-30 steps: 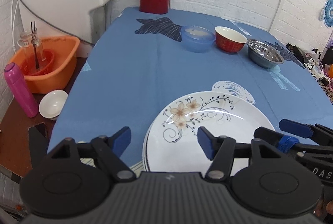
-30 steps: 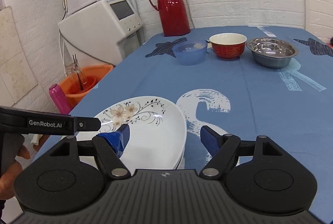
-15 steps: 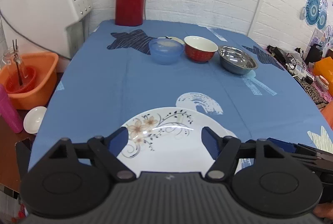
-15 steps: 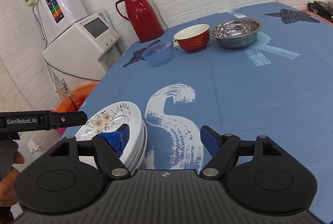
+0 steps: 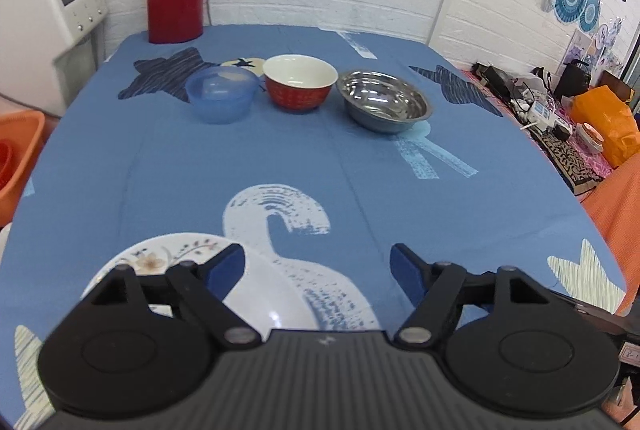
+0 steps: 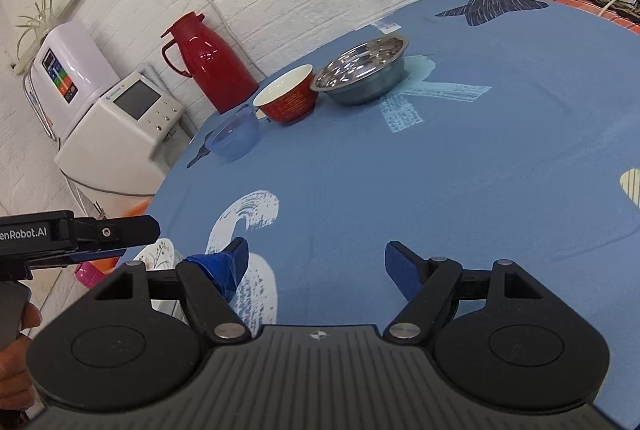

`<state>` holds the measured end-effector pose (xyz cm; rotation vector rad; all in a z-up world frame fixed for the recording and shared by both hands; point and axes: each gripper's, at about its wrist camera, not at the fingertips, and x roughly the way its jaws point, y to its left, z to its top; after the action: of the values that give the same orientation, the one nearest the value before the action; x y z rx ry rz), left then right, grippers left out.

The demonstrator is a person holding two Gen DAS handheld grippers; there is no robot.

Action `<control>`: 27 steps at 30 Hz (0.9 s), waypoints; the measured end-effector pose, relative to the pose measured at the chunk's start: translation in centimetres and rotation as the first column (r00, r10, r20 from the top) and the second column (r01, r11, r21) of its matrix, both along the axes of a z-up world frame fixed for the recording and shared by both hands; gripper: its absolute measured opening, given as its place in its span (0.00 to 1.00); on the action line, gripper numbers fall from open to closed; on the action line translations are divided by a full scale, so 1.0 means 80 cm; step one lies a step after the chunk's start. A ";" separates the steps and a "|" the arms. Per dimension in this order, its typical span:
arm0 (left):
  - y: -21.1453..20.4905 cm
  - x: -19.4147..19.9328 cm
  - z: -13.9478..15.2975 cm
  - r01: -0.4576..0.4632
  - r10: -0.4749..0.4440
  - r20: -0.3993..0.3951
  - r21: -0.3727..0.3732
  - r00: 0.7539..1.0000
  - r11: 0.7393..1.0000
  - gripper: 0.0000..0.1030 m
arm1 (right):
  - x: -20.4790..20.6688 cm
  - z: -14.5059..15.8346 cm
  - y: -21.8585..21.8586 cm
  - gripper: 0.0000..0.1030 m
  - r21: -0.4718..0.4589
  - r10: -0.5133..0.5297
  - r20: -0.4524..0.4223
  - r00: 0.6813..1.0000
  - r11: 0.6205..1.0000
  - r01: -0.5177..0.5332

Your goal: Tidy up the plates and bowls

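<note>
Both grippers have lifted away from the plates, now low at 7 o'clock, so reach the left gripper and right gripper (both spread wide, empty) toward the bowls at 12 o'clock, gripping one rim squarely.

A wide stretch of blue tablecloth lies bare mid-table. Across the far side, three bowls stand in a row: blue bowl, red bowl, steel bowl. Plates occupy the near left, possibly stacked.
</note>
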<state>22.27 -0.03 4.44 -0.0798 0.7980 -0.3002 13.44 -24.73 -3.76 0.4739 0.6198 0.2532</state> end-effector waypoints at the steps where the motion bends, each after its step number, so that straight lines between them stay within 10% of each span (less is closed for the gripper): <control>1: -0.009 0.009 0.001 0.007 -0.007 -0.009 -0.008 1.000 1.000 0.71 | 0.006 0.001 -0.007 0.60 0.002 -0.004 0.003 1.000 1.000 0.004; 16: -0.090 0.221 -0.007 -0.184 0.142 -0.205 -0.202 0.968 0.962 0.71 | 0.211 0.061 -0.093 0.60 -0.147 -0.028 -0.013 1.000 0.989 0.026; 27: -0.105 0.300 -0.055 -0.317 0.248 -0.308 -0.198 0.918 0.928 0.71 | 0.356 0.017 -0.069 0.60 -0.297 0.033 -0.148 0.988 0.952 -0.076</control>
<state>46.31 -8.43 0.05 -0.4767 1.0120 -0.1079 41.95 -30.22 -2.40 0.1795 0.7973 0.1732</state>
